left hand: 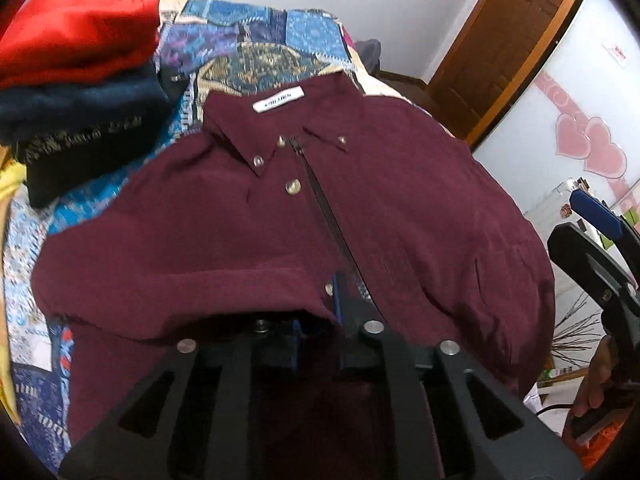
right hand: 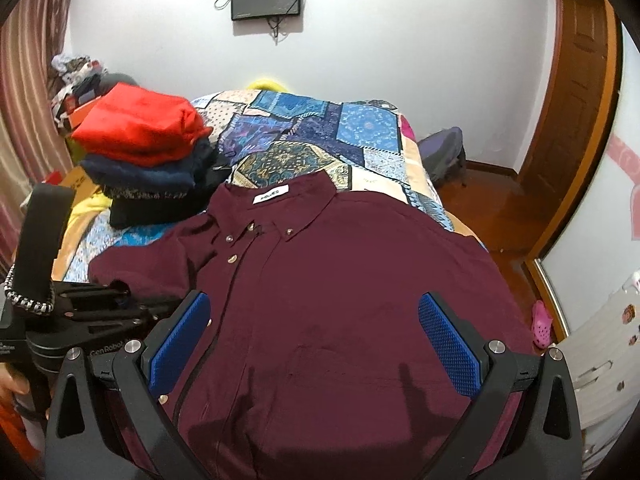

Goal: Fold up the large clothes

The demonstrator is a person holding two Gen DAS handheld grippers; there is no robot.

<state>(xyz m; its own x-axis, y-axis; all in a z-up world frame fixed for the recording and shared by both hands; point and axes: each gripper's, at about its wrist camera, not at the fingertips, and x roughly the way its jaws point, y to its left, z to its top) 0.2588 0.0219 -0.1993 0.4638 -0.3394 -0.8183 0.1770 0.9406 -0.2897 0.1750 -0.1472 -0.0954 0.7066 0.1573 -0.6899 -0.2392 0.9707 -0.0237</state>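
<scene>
A maroon button-down shirt point(left hand: 224, 216) lies front-up on the patchwork quilt point(left hand: 256, 60), collar at the far end. My left gripper point(left hand: 318, 316) is low over the shirt's front placket. Its blue pads point(left hand: 337, 296) stand a narrow gap apart, and a fold of the shirt lies over the left finger and into the gap. My right gripper point(right hand: 316, 340) hovers wide open over the shirt point(right hand: 340, 280), a blue pad point(right hand: 448, 344) on each side and nothing between them. The left gripper's black frame point(right hand: 92, 312) shows at the shirt's left sleeve.
A stack of folded clothes point(right hand: 140, 132), red on top of navy and black, sits on the bed's far left. The bed edge drops to a wooden floor point(right hand: 496, 208) on the right, with a door point(right hand: 576, 92) and a pink shoe point(right hand: 542, 324) there.
</scene>
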